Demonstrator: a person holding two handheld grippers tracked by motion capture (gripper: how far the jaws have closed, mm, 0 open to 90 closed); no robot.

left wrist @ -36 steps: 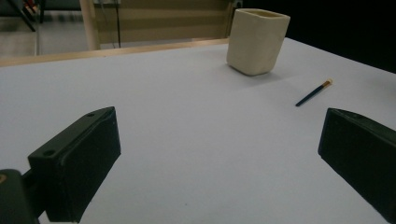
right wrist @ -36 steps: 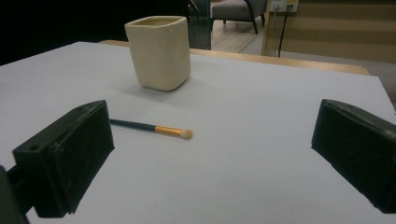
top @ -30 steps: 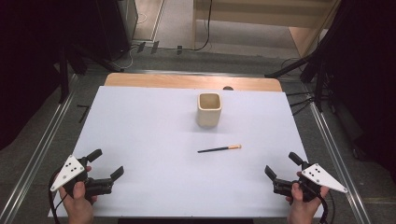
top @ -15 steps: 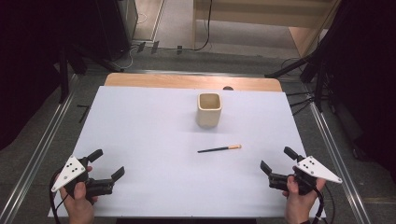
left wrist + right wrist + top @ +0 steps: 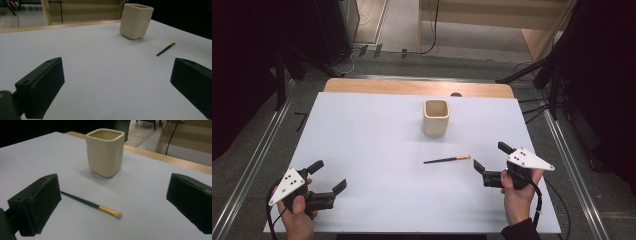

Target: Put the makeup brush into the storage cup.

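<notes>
2 things lie on the white surface [image 5: 362, 150]: a cream square-sided cup [image 5: 435, 117] standing upright and, in front of it on the person's side, a thin brush [image 5: 447, 159] lying flat, well apart from the cup. The brush has a dark handle, an orange-gold band and a small pale tip, and the tip end points toward the right gripper [image 5: 492, 162], which hovers just beside that end with its jaws spread wide and nothing between them. Seen from the right gripper view, the brush [image 5: 91, 204] runs crosswise ahead of the jaws, with the cup [image 5: 105, 151] behind it. The left gripper [image 5: 328, 179] is far from the cup, toward the near left corner of the surface, jaws likewise wide apart and empty; from its own view the cup [image 5: 136, 20] and the brush [image 5: 166, 49] lie well ahead. The brush looks very light, stiff and narrow, so it would probably roll or skid on the smooth surface if nudged; the safest hold seems to be across the handle near the middle, jaws closing square to its length and low to the surface. The cup looks like ceramic, heavier and steady, though breakable if knocked over. Beyond the cup the white cover ends at a strip of bare wood [image 5: 412, 86]; past that lie a grey floor [image 5: 402, 35], cables and dark stands.
</notes>
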